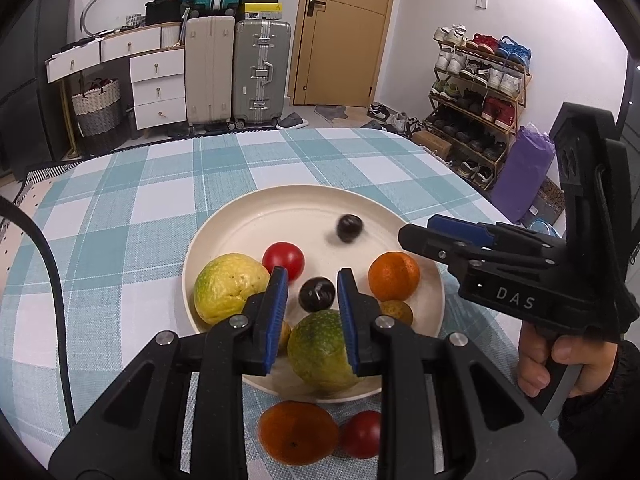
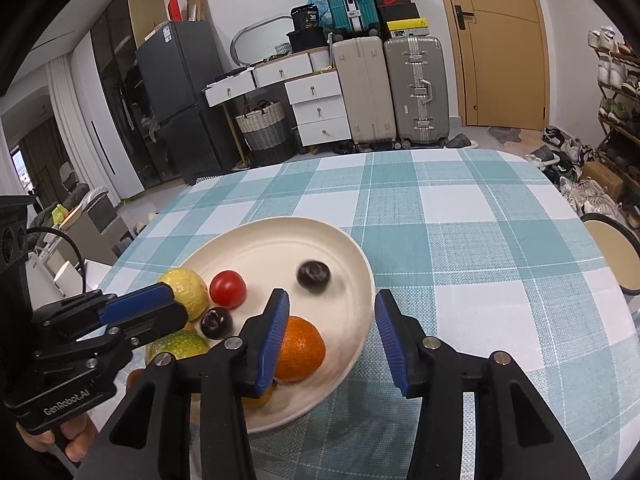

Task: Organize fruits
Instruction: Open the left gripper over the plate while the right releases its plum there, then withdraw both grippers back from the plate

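Note:
A cream plate (image 1: 256,236) (image 2: 280,240) on the checked tablecloth holds a yellow-green guava (image 1: 228,286) (image 2: 186,286), a red tomato (image 1: 283,259) (image 2: 228,289), two dark plums (image 1: 349,228) (image 1: 316,294) (image 2: 313,275) (image 2: 216,322), an orange (image 1: 394,276) (image 2: 300,348) and a green guava (image 1: 318,350) (image 2: 178,344). The far plum is blurred. An orange (image 1: 298,432) and a tomato (image 1: 362,434) lie on the cloth in front of the plate. My left gripper (image 1: 312,312) is open over the plate's near side. My right gripper (image 2: 332,336) is open and empty above the plate's right rim.
The table's far edge (image 1: 280,132) drops off to a floor with suitcases (image 1: 260,72), white drawers (image 1: 156,88) and a shoe rack (image 1: 476,92). A round stool (image 2: 612,248) stands by the table's right side. A black cable (image 1: 52,280) crosses the left of the cloth.

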{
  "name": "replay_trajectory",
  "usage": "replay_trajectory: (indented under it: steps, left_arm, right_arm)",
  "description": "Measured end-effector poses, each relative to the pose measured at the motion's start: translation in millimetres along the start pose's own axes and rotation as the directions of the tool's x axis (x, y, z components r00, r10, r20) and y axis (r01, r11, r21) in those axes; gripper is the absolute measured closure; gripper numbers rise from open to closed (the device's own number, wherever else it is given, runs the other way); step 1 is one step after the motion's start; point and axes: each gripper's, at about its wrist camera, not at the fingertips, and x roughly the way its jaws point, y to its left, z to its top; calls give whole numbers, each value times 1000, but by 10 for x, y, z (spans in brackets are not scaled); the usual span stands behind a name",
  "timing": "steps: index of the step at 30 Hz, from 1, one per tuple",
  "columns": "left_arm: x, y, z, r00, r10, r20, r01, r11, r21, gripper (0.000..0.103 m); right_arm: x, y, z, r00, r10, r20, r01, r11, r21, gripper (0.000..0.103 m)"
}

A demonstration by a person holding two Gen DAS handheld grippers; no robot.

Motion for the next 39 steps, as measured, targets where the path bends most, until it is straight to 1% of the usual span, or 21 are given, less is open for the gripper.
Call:
replay_trajectory:
  steps: [1,2,3,4,6,7,8,9,10,11,13,14,16,21,27,35,39]
  left_arm:
    - [-24,-1,-4,1000,4,5,-4,1000,4,78]
    - [-41,-3,-12,1000,11,7,-11,1000,7,69]
    - [-65,-2,-25,1000,24,12,-24,1000,8,59]
    - [-98,1,-40,999,34,20,-34,999,6,53]
    - [-171,11,-63,999,45,24,-45,999,-1,35]
    - [-215,18,-75,998,47,28,-47,999,-5,31]
    - [-263,24,-84,998,51,33,-51,999,-7,23]
    - [-316,29,-98,998,57,41,-56,998,-8,18]
    - [-372,32,-114,997,62,48,-62,998,-7,17]
    - [-428,34,-136,996,68,51,-68,998,-4,15]
    - [-529,35,-183,995,85,50,-85,996,-1,6]
    - [-584,38,-212,994,93,54,-93,996,-3,1]
    - [-679,36,-286,995,88,52,-89,996,6,1]
    - [-886,18,-445,992,117,49,-119,993,24,1]
    - [-1054,81,-576,990,130,52,-130,991,1,1]
    - [-1116,186,-717,989,142,34,-141,990,-30,1]
    - [-1089,194,-743,985,172,23,-171,985,-16,1]
  right_arm:
    - [-8,2,-3,1000,-5,1,5,1000,-4,52]
    - [-18,9,-4,1000,-6,1,6,1000,-8,51]
    - [-26,15,-3,1000,-5,0,5,1000,-12,46]
    - [-38,23,-3,1000,-3,-2,3,1000,-19,39]
    - [-80,36,-6,1000,-7,4,7,1000,-28,31]
    - [-107,42,-8,1000,-8,7,9,1000,-28,28]
    - [-131,49,-11,1000,-5,7,5,1000,-28,25]
    - [-170,63,-20,1000,0,8,0,999,-33,18]
    - [-201,78,-33,1000,-1,11,1,999,-39,11]
    - [-246,100,-56,1000,-8,18,9,999,-49,9]
    - [-305,136,-95,1000,-23,21,25,998,-59,0]
    - [-328,154,-113,1000,-25,17,26,998,-64,0]
    - [-376,184,-158,1000,-10,6,11,997,-74,0]
    - [-503,255,-280,1000,-3,-4,2,996,-84,0]
    - [-622,337,-378,1000,-9,-14,8,996,-90,0]
    - [-695,434,-501,1000,-2,-31,0,997,-83,0]
    - [-651,489,-564,998,12,-67,-17,997,-76,0]
